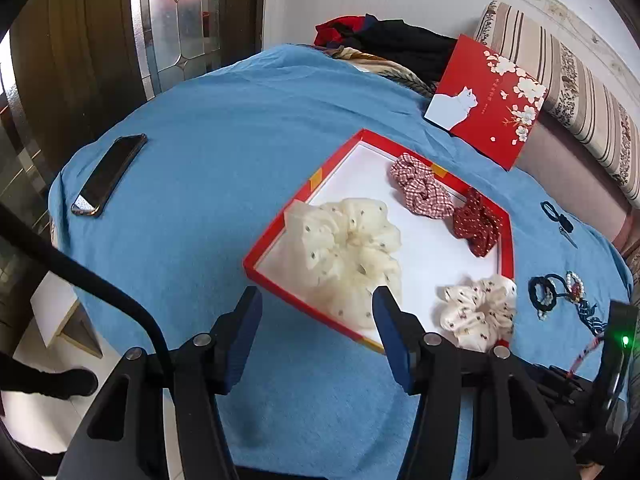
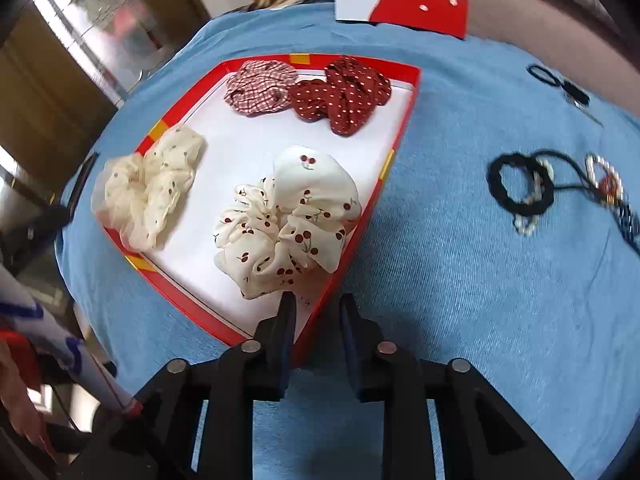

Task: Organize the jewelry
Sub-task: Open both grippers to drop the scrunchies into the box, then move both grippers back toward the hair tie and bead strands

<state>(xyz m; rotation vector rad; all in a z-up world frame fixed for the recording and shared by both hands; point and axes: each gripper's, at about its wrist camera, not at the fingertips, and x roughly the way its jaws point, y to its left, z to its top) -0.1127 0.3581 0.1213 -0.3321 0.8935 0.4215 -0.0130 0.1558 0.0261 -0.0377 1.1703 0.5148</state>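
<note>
tray: red-rimmed box tray [image 2: 404, 112] with white floor, on the blue cloth [image 2: 460, 300]
inside: cherry-print scrunchie [image 2: 288, 224] at the near corner, cream dotted scrunchie [image 2: 148, 192] at the left rim, red gingham scrunchie [image 2: 258, 86] touching a dark red polka-dot scrunchie [image 2: 344, 94] at the far end
outside: black hair tie [image 2: 516, 184], pearl pieces and beaded bracelet [image 2: 604, 178] on the cloth, right of the tray
right gripper [image 2: 318, 306]: narrow gap, holding nothing, straddling the tray's near rim
left gripper [image 1: 318, 304]: wide apart, empty, over the tray's near edge
farther out: red cat-print lid [image 1: 492, 100], phone [image 1: 108, 176]
</note>
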